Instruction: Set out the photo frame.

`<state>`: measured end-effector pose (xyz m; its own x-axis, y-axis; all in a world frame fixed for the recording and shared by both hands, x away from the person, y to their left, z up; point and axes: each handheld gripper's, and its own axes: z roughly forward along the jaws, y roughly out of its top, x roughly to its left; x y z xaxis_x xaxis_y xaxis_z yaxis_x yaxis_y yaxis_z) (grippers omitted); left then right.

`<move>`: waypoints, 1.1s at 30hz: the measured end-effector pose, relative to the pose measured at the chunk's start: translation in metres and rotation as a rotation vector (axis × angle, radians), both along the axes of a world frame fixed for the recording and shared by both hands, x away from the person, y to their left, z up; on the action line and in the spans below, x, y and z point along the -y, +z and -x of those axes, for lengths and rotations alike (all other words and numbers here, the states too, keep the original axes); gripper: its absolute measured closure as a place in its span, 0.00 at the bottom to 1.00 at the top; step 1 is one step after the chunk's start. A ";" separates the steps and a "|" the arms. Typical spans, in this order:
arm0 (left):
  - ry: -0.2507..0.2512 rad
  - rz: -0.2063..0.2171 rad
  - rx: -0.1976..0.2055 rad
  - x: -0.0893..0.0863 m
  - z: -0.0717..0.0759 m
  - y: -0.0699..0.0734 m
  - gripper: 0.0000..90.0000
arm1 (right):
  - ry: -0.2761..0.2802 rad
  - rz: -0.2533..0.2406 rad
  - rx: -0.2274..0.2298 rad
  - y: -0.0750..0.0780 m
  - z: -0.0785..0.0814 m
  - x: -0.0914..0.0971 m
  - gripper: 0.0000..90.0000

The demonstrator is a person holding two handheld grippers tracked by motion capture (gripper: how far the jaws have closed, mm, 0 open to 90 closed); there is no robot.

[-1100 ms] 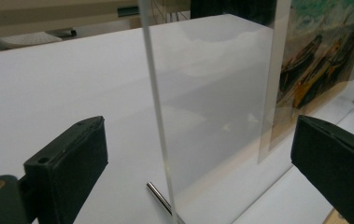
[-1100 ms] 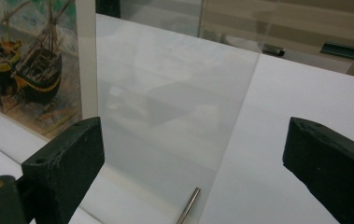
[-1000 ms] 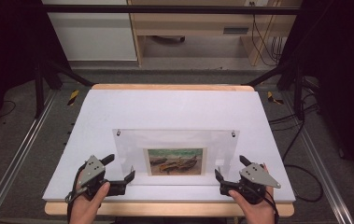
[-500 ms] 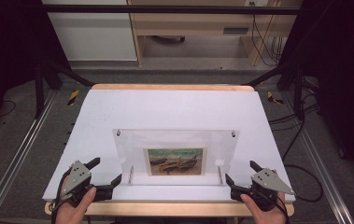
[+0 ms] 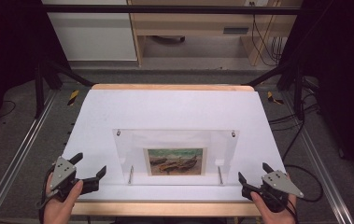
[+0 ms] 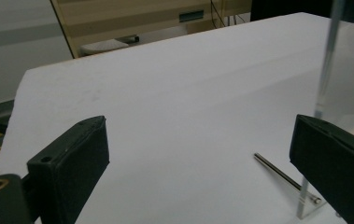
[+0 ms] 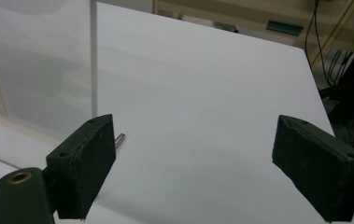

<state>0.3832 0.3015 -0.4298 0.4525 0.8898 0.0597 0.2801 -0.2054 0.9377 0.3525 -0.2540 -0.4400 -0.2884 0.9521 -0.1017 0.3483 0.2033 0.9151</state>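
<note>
Left gripper [image 5: 92, 173] and right gripper [image 5: 254, 179], jaws spread and holding nothing, right's just narrowing slightly, flank the upright acrylic photo frame [image 5: 176, 151] near the table's [image 5: 174, 105] near edge.

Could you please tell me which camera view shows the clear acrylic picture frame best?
The high view: the clear acrylic picture frame appears whole, painting and metal pegs included. The left gripper view catches one upright edge and a peg; the right gripper view, an edge and hazy pane.

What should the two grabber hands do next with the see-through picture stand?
Probably ease both inward to the clear picture stand. The left gripper and right gripper sit open at the table's near corners, one on each side of the stand, touching nothing. The stand sits upright on its metal pins between them, so moving in to its side edges seems the natural step.
</note>
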 end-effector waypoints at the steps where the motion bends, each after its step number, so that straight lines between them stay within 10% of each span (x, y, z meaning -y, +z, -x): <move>1: 0.009 0.004 -0.002 -0.002 -0.002 -0.001 0.05 | -0.012 0.002 -0.005 -0.001 -0.001 0.000 0.14; 14: 0.021 -0.075 -0.127 0.002 -0.033 -0.017 0.05 | -0.139 -0.005 -0.177 -0.021 -0.037 0.012 0.09; 33: 0.036 -0.110 -0.237 0.002 -0.090 -0.024 0.09 | -0.133 -0.003 -0.242 -0.027 -0.089 0.013 0.11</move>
